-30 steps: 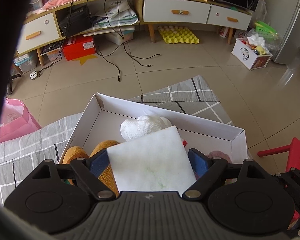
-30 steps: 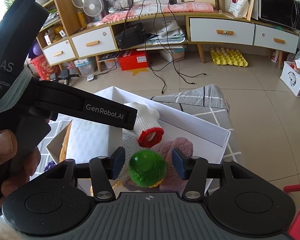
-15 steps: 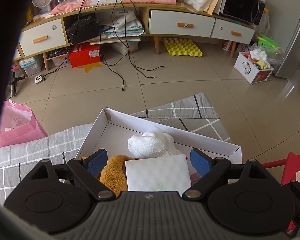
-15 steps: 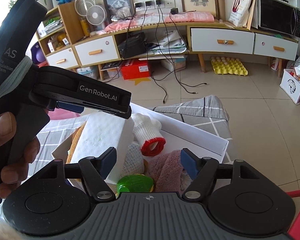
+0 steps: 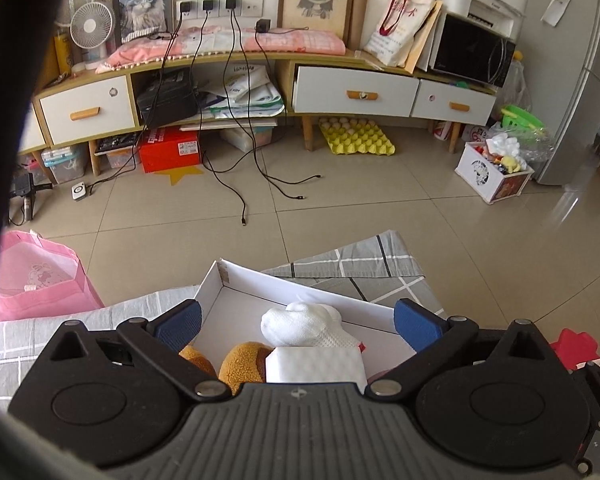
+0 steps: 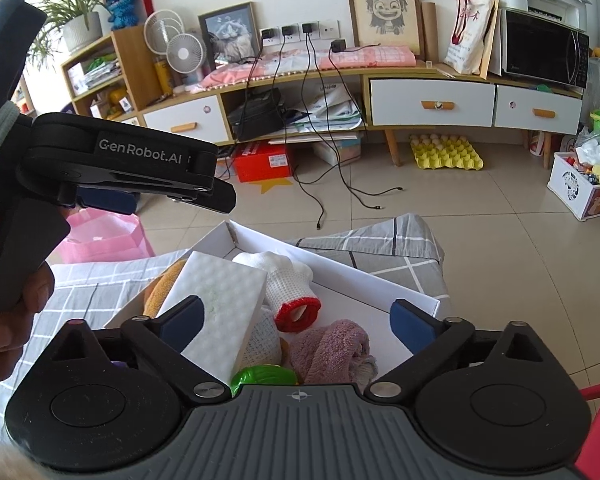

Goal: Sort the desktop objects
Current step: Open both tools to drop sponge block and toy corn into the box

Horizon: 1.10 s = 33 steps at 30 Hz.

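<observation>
A white cardboard box (image 6: pixel 352 276) sits on a grey checked cloth (image 6: pixel 400 240). In it lie a white sponge block (image 6: pixel 216 304), a white glove with a red cuff (image 6: pixel 288 284), a pink towel (image 6: pixel 332 352), a green round toy (image 6: pixel 264 376) and an orange plush (image 5: pixel 240 360). My left gripper (image 5: pixel 298 320) is open and empty above the box; the sponge (image 5: pixel 316 364) lies below it. My right gripper (image 6: pixel 296 318) is open and empty above the box. The left gripper's body (image 6: pixel 120 164) shows at the left of the right wrist view.
A pink bag (image 5: pixel 32 280) stands on the floor left of the cloth. A red object (image 5: pixel 572 348) is at the right edge. Beyond lie tiled floor with cables (image 5: pixel 260 184), a low cabinet (image 5: pixel 340 92) and a white toy crate (image 5: pixel 492 172).
Both grippers opened and pulled up and back. The left let go of the white sponge and the right let go of the green toy; both now lie in the box.
</observation>
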{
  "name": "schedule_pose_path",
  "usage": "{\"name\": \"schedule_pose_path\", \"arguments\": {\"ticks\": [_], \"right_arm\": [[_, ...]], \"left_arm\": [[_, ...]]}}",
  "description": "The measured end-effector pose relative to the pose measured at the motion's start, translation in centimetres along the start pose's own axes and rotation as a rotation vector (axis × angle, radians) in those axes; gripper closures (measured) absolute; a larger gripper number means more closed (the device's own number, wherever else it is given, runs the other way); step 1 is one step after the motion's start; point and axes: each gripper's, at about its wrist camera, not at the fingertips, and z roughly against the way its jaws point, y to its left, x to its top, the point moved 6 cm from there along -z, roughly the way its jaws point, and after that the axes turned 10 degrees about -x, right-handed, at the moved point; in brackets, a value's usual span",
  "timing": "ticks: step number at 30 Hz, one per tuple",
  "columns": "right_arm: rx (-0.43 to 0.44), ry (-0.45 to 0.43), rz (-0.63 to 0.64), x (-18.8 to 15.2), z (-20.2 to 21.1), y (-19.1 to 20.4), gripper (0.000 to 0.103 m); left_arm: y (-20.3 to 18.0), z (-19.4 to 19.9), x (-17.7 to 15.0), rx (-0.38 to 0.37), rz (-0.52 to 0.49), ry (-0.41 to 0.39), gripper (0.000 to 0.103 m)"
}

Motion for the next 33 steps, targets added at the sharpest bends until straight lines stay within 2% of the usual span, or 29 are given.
{"name": "schedule_pose_path", "arguments": {"ticks": [6,11,15,20,22,27,31,33], "right_arm": [[-0.023,-0.014,-0.007,0.3,0.8,-0.2,0.001],[-0.051,-0.025,-0.002,-0.3,2.5,0.1,0.001],[-0.057,-0.046,0.033,-1.2,4.9,1.0,0.001],[-0.070,-0.070,0.081,-1.6,7.3,2.0,0.001],[-0.073,-0.076,0.065,-1.8,8.2,2.2,0.001],[-0.067,-0.062,0.061,-3.3,9.6,2.8,0.001],[-0.122,-0.080,0.127,-4.1,10.1,3.5,0.001],[-0.114,-0.076,0.127,-4.2,10.1,3.6,0.001]], "left_arm": [[0.0,2.2,-0.4,0.063,-0.080,-0.037,0.001],[0.1,4.3,-1.9,0.091,-0.121,-0.024,0.001],[-0.3,6.4,-3.9,0.091,-0.170,-0.040,0.001],[-0.3,8.9,-7.0,0.025,-0.140,-0.052,0.001],[-0.3,9.3,-8.3,0.020,-0.139,-0.038,0.001],[-0.5,9.0,-10.6,0.117,-0.200,0.015,0.001],[-0.9,9.1,-11.6,0.092,-0.186,0.043,0.001],[-1.3,8.8,-12.1,0.081,-0.196,0.060,0.001]]}}
